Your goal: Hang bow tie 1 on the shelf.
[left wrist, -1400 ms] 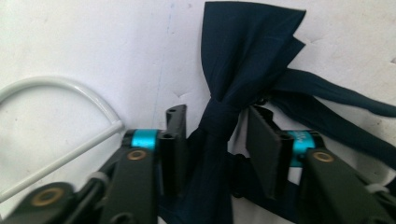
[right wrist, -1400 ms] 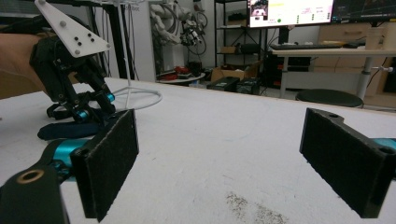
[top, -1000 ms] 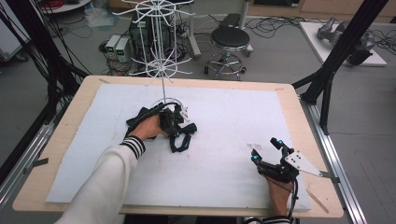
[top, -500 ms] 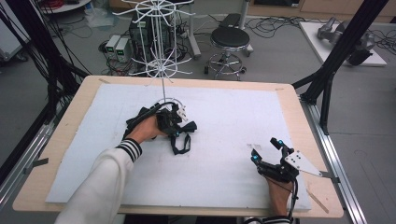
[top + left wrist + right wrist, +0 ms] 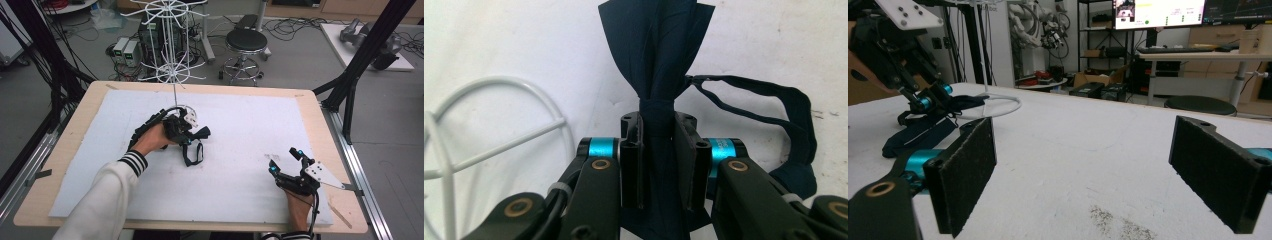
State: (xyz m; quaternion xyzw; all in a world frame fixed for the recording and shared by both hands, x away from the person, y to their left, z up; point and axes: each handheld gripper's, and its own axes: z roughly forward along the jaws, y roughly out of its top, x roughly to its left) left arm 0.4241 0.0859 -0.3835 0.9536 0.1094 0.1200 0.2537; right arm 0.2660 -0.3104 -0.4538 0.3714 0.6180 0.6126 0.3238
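- Left tool (image 5: 658, 150) is clamped on a bunched dark blue face mask (image 5: 655, 55), pinched at the pleated middle. The ear loop (image 5: 769, 100) dangles off to its right, so I'd lift slowly so it doesn't snag.
- Just left of that tool sits the white wire base ring (image 5: 499, 125) of the rack (image 5: 172, 45). Looks like a hanging job to me, so swing wide of the ring.
- Right tool (image 5: 286, 161) is wide open and empty, resting near the bench (image 5: 320, 125) edge, with bare surface ahead of it.
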